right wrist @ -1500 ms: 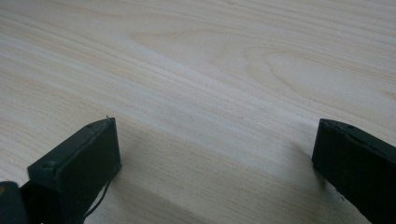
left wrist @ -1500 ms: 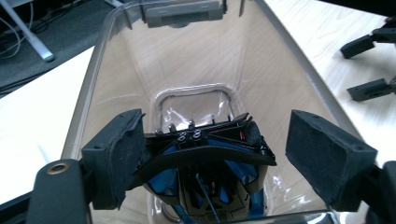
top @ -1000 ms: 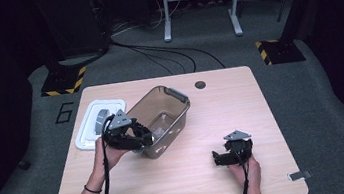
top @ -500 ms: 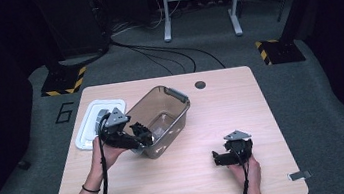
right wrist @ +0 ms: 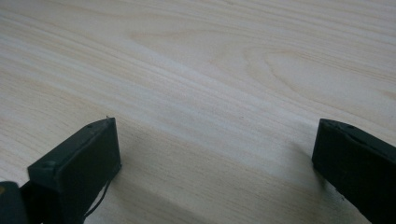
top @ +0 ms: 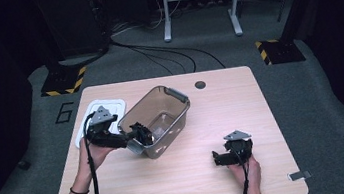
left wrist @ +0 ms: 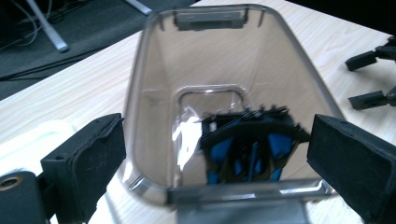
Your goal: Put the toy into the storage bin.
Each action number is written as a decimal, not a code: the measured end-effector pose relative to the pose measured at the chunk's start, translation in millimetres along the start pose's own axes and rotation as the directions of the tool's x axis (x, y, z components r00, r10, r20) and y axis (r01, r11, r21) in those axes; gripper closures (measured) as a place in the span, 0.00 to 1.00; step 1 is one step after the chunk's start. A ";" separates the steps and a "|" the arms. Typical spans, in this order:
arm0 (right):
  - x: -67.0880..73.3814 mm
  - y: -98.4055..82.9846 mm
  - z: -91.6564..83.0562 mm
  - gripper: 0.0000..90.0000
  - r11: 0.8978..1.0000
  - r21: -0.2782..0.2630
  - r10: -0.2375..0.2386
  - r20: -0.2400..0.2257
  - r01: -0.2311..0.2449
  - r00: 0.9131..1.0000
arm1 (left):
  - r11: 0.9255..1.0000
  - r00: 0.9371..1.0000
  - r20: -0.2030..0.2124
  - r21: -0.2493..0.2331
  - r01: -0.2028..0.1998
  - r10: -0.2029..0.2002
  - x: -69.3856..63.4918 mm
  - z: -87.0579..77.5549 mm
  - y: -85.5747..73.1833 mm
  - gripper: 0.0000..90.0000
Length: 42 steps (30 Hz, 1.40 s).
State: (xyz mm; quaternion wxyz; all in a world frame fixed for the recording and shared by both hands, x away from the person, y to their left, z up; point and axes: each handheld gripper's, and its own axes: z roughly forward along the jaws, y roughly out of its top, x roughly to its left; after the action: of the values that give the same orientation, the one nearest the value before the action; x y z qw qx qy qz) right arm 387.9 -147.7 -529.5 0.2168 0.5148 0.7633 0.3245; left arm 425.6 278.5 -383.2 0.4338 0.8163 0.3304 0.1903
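A clear grey plastic bin (top: pixel 162 116) stands slantwise on the middle of the wooden table (top: pixel 273 114). My left gripper (top: pixel 140 134) is at its near left end. In the left gripper view the bin (left wrist: pixel 154 93) runs away from me, and my left gripper (left wrist: pixel 217 140) has its jaws spread to either side of the near rim. They have just been opening, and the pads do not press on the bin. A black and blue shape (left wrist: pixel 250 144) shows low inside the bin. My right gripper (top: pixel 218 157) (right wrist: pixel 219 135) rests open on bare wood at the front right, with nothing between its jaws.
A white lid (top: pixel 92 113) lies flat at the table's left edge, behind my left hand. A round dark hole (top: pixel 200 84) sits near the far edge. Cables and yellow-black floor markers (top: pixel 275 50) lie beyond the table. The other gripper (left wrist: pixel 373 79) shows far right in the left gripper view.
My left gripper has drawn back a little to the left from the bin's end and its jaws have spread wider. The bin and my right hand have stayed put.
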 end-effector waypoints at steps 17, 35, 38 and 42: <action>-0.1 0.0 0.0 0.00 1.000 0.000 0.000 0.000 0.000 1.000 | 0.989 0.984 -0.102 -0.003 0.149 -0.148 56.6 -22.0 -29.4 0.01; -0.2 0.1 0.2 0.00 1.000 -0.001 -0.001 0.001 0.001 1.000 | 0.948 0.936 -0.195 0.067 0.312 -0.294 112.1 9.2 -62.8 0.02; -0.1 0.1 0.2 0.00 1.000 0.000 -0.001 0.001 0.001 1.000 | 0.941 0.928 -0.211 0.078 0.329 -0.307 119.6 14.8 -68.2 0.02; -0.2 0.1 0.2 0.00 1.000 -0.001 -0.001 0.001 0.001 1.000 | 0.934 0.919 -0.228 0.084 0.348 -0.322 125.3 21.6 -72.9 0.05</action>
State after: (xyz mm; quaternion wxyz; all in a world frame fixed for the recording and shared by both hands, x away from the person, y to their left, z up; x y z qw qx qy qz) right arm 388.2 -147.8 -529.6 0.2173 0.5144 0.7634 0.3245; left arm 500.0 383.8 -452.9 0.3713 0.7481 0.5204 0.1777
